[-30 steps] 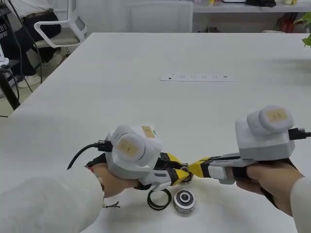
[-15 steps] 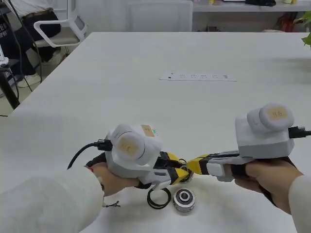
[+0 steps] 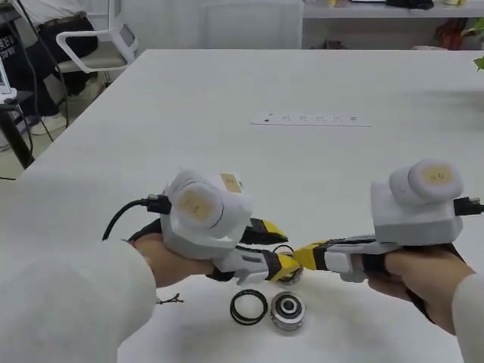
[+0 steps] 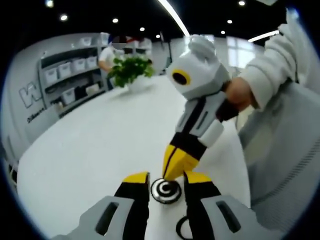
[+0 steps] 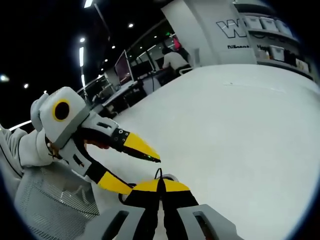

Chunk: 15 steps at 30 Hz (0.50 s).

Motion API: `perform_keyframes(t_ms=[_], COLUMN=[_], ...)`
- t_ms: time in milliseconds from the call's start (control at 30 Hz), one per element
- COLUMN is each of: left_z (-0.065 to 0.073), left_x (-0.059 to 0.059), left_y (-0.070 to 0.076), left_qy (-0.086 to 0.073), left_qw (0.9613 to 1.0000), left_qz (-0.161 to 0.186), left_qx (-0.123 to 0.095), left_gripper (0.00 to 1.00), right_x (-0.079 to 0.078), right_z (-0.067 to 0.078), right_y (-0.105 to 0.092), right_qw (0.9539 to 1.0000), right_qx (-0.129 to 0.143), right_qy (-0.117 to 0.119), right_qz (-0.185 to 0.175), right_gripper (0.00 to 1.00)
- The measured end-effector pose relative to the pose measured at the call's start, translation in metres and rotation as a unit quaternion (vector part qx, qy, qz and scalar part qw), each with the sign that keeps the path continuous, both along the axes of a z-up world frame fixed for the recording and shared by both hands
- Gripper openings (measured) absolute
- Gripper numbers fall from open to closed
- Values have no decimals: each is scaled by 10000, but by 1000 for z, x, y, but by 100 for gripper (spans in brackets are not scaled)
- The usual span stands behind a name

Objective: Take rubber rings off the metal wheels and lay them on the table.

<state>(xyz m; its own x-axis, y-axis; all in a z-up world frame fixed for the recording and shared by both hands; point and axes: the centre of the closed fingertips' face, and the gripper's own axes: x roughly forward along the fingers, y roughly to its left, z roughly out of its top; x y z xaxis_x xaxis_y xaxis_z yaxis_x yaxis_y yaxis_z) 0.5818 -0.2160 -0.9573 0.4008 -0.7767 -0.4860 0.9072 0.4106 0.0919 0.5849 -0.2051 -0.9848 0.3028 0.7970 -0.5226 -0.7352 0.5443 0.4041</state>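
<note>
White worktop (image 3: 227,113) | ring 1 (image 3: 249,307) off, by bare wheel (image 3: 288,311) | our L claw (image 4: 167,178) open; R claw (image 5: 158,186) pinches ring 2 (image 5: 158,173), not off.

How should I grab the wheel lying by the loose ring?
Probably from above, jaws across the outer rim of the wheel: it lies flat, hub up. The ring lies close on its left, so pinch near side to far side.

Black rubber ring (image 3: 249,307), silver wheel (image 3: 288,311), seemingly dark-centred; white table (image 3: 227,91); yellow-and-black jaws.
</note>
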Motion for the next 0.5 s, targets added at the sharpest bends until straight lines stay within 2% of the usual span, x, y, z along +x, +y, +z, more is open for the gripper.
perform_keyframes(t_ms=[100, 167, 200, 300, 400, 500], left_z=[17, 27, 32, 47, 64, 73], left_x=[1, -3, -5, -6, -10, -17], left_y=[1, 4, 6, 12, 19, 32], left_qy=[-49, 33, 23, -101, -235, -331], left_qw=[9998, 9996, 9995, 9995, 9990, 9990], left_qz=[14, -7, -49, -71, -52, -33], left_qx=[-191, -298, -306, -296, -387, -313], left_gripper=[29, 30, 31, 35, 40, 41], right_x=[0, 1, 2, 1, -1, -5], right_z=[5, 10, 12, 17, 21, 26], right_y=[2, 4, 4, 7, 10, 16], right_qw=[10000, 9998, 9997, 9994, 9991, 9985], right_qx=[86, 200, 242, 339, 428, 537], right_qy=[-14, -23, -26, -28, -8, 18], right_qz=[-5, -31, -31, -19, 29, 100], right_gripper=[0, 0, 0, 0, 0, 0])
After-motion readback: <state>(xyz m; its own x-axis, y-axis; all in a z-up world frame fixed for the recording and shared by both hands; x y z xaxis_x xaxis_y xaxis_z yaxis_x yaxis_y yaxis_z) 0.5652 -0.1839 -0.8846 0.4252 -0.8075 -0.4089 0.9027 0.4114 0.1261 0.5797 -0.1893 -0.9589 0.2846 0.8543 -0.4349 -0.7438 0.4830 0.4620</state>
